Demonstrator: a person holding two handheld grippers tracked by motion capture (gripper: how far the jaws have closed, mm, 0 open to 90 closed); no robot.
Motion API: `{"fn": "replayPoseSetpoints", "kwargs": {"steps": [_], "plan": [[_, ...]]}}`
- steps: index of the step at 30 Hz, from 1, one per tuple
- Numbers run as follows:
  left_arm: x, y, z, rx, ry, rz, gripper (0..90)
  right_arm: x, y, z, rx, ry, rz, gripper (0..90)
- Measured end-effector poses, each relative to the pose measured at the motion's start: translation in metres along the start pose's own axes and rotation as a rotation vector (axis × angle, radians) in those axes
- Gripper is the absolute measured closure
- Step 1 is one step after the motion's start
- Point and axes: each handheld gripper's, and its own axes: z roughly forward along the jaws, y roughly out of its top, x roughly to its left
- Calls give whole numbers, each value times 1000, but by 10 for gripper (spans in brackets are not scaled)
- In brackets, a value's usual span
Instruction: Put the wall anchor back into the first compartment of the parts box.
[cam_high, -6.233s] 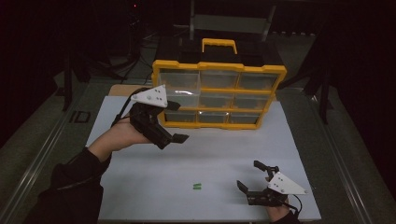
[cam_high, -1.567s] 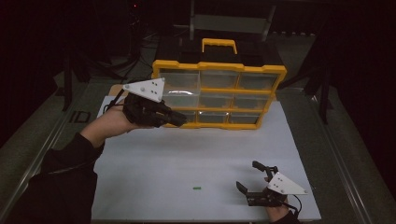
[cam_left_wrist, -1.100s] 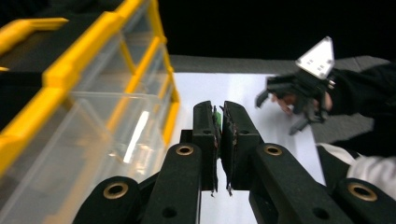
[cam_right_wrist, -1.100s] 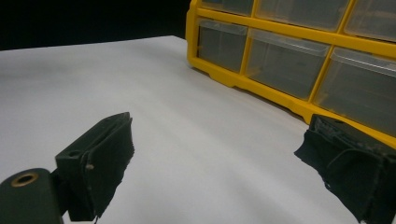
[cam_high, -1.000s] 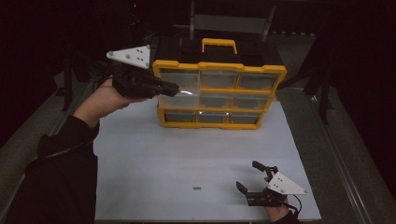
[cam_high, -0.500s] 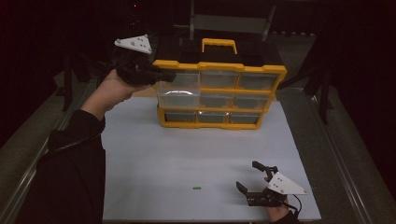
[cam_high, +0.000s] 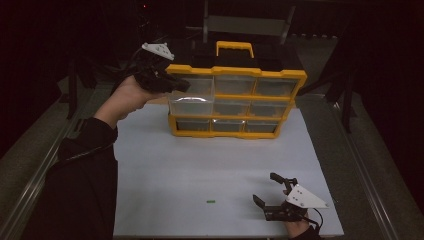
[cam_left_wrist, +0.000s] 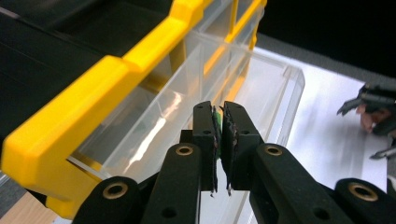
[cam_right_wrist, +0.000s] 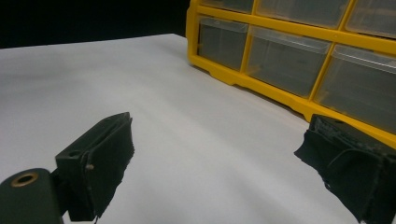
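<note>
A yellow organizer (cam_high: 235, 71) with clear drawers stands at the back of the white board. Its top-left drawer (cam_high: 192, 104) is pulled out. My left gripper (cam_high: 181, 86) hovers at the organizer's top-left corner, over that open drawer (cam_left_wrist: 261, 93). In the left gripper view my left gripper (cam_left_wrist: 219, 109) is shut on a small green piece (cam_left_wrist: 216, 119), a thin sliver pinched between the pads. Another small green piece (cam_high: 210, 202) lies on the board near the front. My right gripper (cam_high: 265, 189) rests at the front right, open with nothing between its fingers (cam_right_wrist: 105, 158).
The white board (cam_high: 210, 160) lies on a darker table with raised side rails (cam_high: 370, 185). The organizer's black carry handle (cam_high: 234, 47) with yellow grip rises at the back. The person's dark sleeve (cam_high: 85, 185) covers the front left.
My left gripper rose from in front of the organizer to its top-left corner, then eased right and down over the open drawer. The right gripper has stayed put.
</note>
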Motion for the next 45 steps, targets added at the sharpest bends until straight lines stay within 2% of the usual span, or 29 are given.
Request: {"fn": "replayPoseSetpoints", "kwargs": {"steps": [2,4,7,8,9,11,12,13,15,17,19,21,22,25,26,28,39,45], "plan": [[1,0,-1,-19,-2,-8,785,0,0,0,2,1,1,81],[1,1,-5,-41,-11,-24,689,0,0,0,2,0,0,80],[0,2,-12,-70,-3,-25,515,0,0,0,2,1,-1,80],[0,2,-14,-79,-25,-33,485,0,0,0,2,-1,1,80],[-1,1,-15,-84,-25,-28,464,0,0,0,2,-1,1,80],[-2,1,-17,-85,-19,-25,393,1,0,0,3,-1,1,80],[-2,1,-18,-84,-31,-27,393,1,0,0,3,-1,1,80],[-4,1,-19,-77,-15,-22,354,1,0,0,2,-1,1,80],[-6,0,-21,-76,-21,-16,279,1,0,1,4,-1,2,80],[-7,-1,-21,-77,-21,-14,261,1,0,1,4,-2,3,81],[-10,-1,-22,-67,-34,0,144,1,0,0,6,-2,0,80],[-14,-1,-22,-58,-38,12,131,0,0,1,6,-2,0,80],[-19,-1,-22,-51,-48,22,66,1,0,1,7,-2,-2,80],[-22,-2,-23,-60,-55,22,0,1,0,1,6,-1,-1,80],[-26,-3,-24,-77,-71,29,0,1,0,1,6,-3,1,80],[-30,-4,-26,-85,-75,40,0,1,0,0,6,-3,-1,80],[-51,-13,-23,-91,-101,70,0,0,0,0,7,-4,1,80],[-69,-24,-13,-97,-152,107,0,0,0,0,6,-2,4,80]]}}
